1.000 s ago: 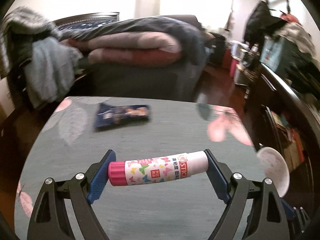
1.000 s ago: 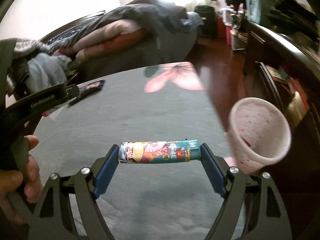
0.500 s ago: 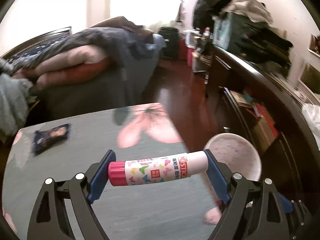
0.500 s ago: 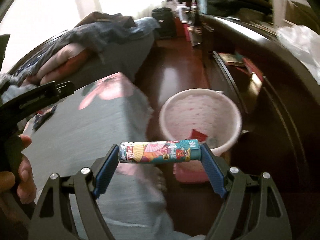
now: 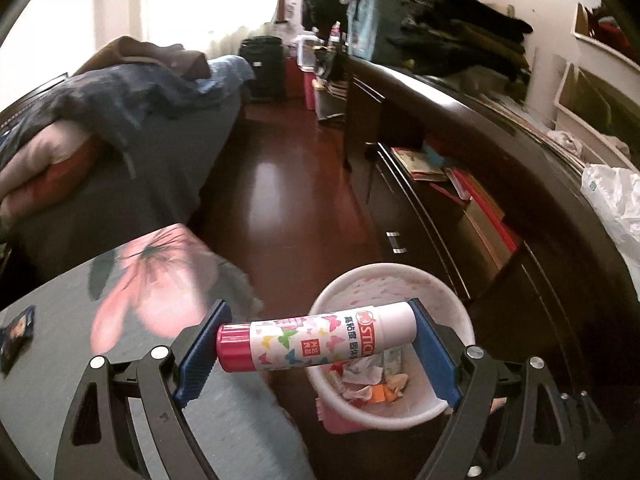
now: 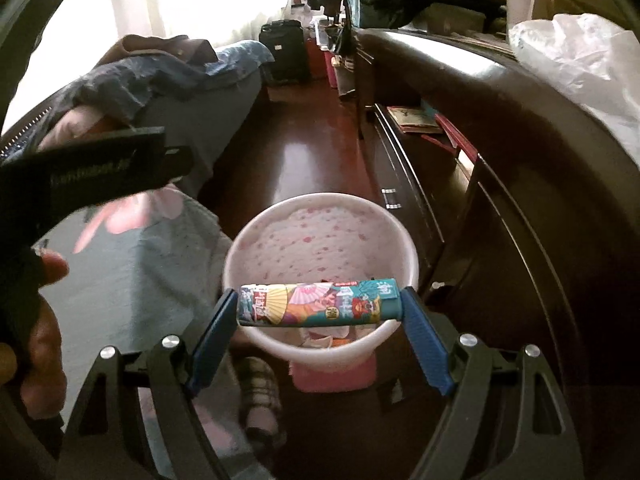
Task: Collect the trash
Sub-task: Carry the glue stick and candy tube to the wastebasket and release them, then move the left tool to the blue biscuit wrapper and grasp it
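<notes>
Left claw (image 5: 318, 338) pinches a glue stick (image 5: 316, 338) endwise above the bin (image 5: 460, 320); right claw (image 6: 318, 308) pinches a lighter (image 6: 320, 303) over its rim. Bin holds crumpled wrappers (image 5: 368, 380). Left view alone shows a packet (image 5: 16, 334) on the table (image 5: 60, 300); right view, the hand (image 6: 38, 320).

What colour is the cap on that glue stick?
Pink; the glue stick cap shows best in the left wrist view.

1 glue stick (image 5: 316, 338), 1 lighter (image 6: 320, 303), 1 bin (image 6: 320, 354), 1 wrapper (image 5: 16, 332).
</notes>
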Tool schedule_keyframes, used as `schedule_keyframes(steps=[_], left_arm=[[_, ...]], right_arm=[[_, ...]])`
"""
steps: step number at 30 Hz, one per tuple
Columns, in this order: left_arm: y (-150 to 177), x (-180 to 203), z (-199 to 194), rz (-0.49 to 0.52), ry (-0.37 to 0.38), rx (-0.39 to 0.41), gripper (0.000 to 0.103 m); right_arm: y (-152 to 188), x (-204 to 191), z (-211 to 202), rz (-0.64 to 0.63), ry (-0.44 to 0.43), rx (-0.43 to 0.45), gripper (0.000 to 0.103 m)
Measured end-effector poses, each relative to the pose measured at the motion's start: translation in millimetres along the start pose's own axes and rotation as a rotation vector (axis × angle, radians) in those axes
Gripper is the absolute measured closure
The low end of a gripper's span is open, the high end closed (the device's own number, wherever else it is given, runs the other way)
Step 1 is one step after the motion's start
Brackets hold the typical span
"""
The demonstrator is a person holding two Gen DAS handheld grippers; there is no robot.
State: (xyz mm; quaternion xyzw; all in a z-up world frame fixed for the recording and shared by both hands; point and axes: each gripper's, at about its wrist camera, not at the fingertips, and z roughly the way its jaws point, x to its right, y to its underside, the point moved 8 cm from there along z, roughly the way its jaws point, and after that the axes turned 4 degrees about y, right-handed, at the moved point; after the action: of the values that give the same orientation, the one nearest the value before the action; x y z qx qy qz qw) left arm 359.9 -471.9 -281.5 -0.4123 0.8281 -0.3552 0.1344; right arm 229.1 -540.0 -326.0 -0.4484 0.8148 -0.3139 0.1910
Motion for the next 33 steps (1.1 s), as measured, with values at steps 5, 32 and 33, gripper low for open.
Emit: schedule_keyframes(steps=[5, 32, 33], left_arm=[[-14, 11, 23, 0.019, 0.008, -0.018, 0.015], [44, -143, -76, -0.139, -0.214, 0.051, 0.004], [51, -159, -81, -0.156, -0.234, 0.045, 0.004]], right_arm=[[-9, 6, 28, -0.006, 0.029, 0.012, 0.020], [33, -102, -46, -0.173, -0.111, -0.042, 0.006], [36, -114, -52, -0.197, -0.130, -0.040, 0.006]])
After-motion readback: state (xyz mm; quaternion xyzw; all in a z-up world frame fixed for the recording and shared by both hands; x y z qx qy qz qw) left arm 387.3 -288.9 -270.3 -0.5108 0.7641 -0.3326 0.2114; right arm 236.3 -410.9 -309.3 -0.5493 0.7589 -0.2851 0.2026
